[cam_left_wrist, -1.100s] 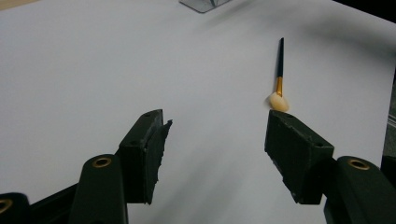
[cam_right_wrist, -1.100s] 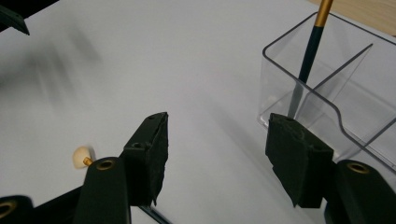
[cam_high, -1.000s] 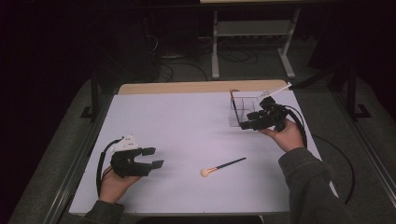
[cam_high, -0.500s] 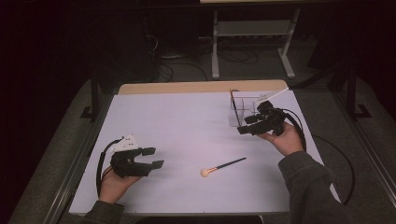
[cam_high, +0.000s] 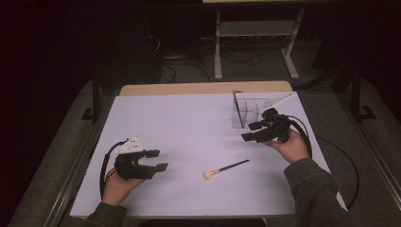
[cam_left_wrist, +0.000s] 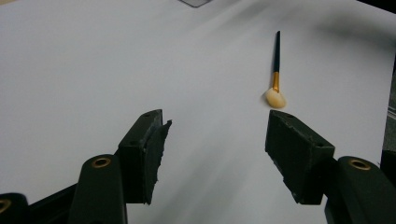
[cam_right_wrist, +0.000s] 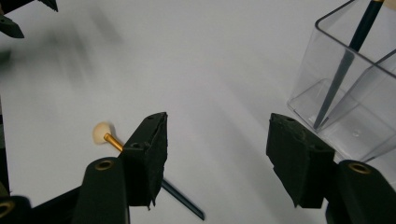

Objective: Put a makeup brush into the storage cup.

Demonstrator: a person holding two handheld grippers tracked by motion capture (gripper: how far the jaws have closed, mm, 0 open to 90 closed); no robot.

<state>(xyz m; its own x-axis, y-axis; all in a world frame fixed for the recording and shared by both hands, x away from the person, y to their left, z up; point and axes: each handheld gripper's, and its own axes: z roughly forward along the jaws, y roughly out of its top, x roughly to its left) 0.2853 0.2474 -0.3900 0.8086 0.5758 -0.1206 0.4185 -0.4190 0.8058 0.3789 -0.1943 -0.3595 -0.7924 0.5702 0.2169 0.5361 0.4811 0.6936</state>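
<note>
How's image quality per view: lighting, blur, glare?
High view: room dark, white table evenly lit, sharp. Left gripper view: makeup brush crisp, soft shadow streaks on the table, near jaws slightly soft. Right gripper view: clear organizer shows faint edge glare, smeared shadows top left.

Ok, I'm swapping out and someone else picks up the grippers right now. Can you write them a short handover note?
Left gripper: jaws open, nothing between them, resting low at the table's near left.
Right gripper: jaws open, nothing held, beside the clear organizer at the far right.
Things: one brush with a dark handle already stands in the organizer. A second brush with a pale head lies flat on the white table, between the two grippers.
Done: one brush put away.
Left: probably pick up the lying brush and stand it in the organizer.
</note>
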